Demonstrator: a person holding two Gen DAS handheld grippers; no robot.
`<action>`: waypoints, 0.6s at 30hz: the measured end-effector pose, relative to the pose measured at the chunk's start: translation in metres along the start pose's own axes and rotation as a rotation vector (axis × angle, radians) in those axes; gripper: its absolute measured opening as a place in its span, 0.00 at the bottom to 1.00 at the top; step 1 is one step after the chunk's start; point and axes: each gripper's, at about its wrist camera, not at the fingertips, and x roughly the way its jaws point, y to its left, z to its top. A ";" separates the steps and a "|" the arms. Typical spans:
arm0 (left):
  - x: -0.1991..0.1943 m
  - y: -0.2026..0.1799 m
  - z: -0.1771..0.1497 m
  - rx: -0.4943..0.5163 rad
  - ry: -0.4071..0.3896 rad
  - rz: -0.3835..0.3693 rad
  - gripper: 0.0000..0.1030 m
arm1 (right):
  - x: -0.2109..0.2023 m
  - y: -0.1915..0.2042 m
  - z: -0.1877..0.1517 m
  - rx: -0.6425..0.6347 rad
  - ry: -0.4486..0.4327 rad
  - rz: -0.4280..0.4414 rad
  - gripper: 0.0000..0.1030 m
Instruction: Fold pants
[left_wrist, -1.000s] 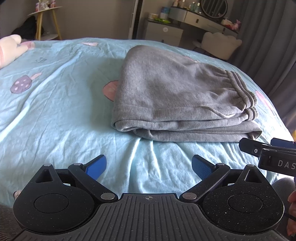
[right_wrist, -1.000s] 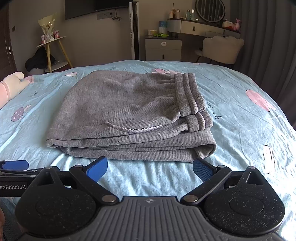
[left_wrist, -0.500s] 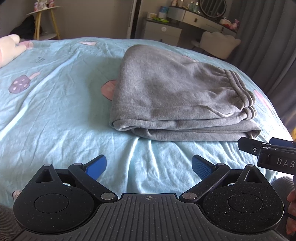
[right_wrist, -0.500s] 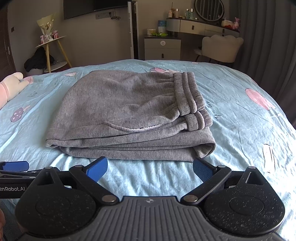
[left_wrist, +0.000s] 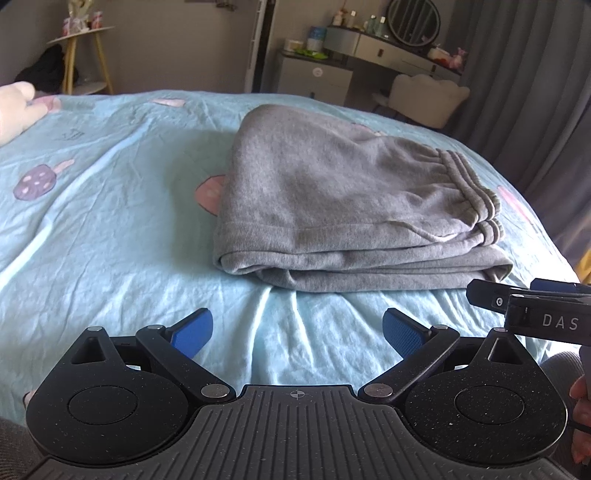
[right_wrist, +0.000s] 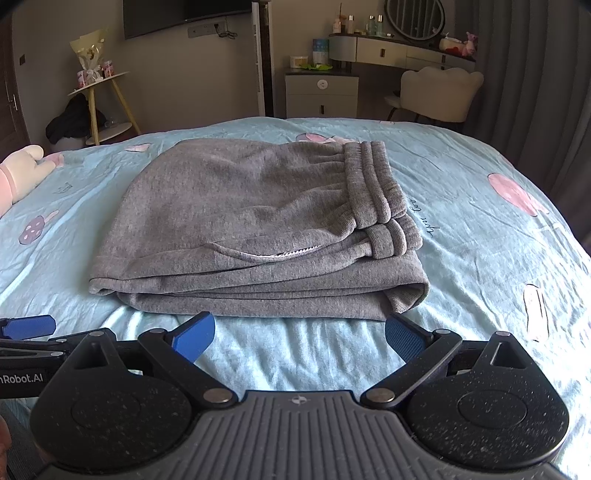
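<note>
Grey sweatpants (left_wrist: 343, 206) lie folded in a thick stack on the light blue bed sheet (left_wrist: 110, 229), with the ribbed waistband on the right. They also show in the right wrist view (right_wrist: 258, 221). My left gripper (left_wrist: 297, 330) is open and empty, hovering over the sheet in front of the stack's near left corner. My right gripper (right_wrist: 299, 334) is open and empty, just in front of the stack's near edge. The right gripper's side shows at the right edge of the left wrist view (left_wrist: 532, 306).
A pink plush toy (right_wrist: 18, 173) lies at the bed's far left. Beyond the bed stand a yellow-legged side table (right_wrist: 99, 99), a bedside cabinet (right_wrist: 321, 92), a dressing table with a round mirror (right_wrist: 413, 22), a cream chair (right_wrist: 439, 92) and dark curtains (right_wrist: 535, 74).
Both grippers have tilted up slightly, so the pants sit a little lower in each view. The pants have not moved and both grippers stay open.
</note>
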 end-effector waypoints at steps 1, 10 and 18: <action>0.000 0.000 0.000 0.003 0.004 0.002 0.98 | 0.000 0.000 0.000 0.000 0.001 -0.001 0.96; 0.001 0.000 -0.001 0.005 0.011 0.005 0.98 | 0.000 0.000 0.000 -0.001 0.002 -0.002 0.96; 0.003 -0.004 -0.002 0.026 0.028 0.015 0.98 | 0.000 -0.001 0.000 0.001 0.003 -0.002 0.96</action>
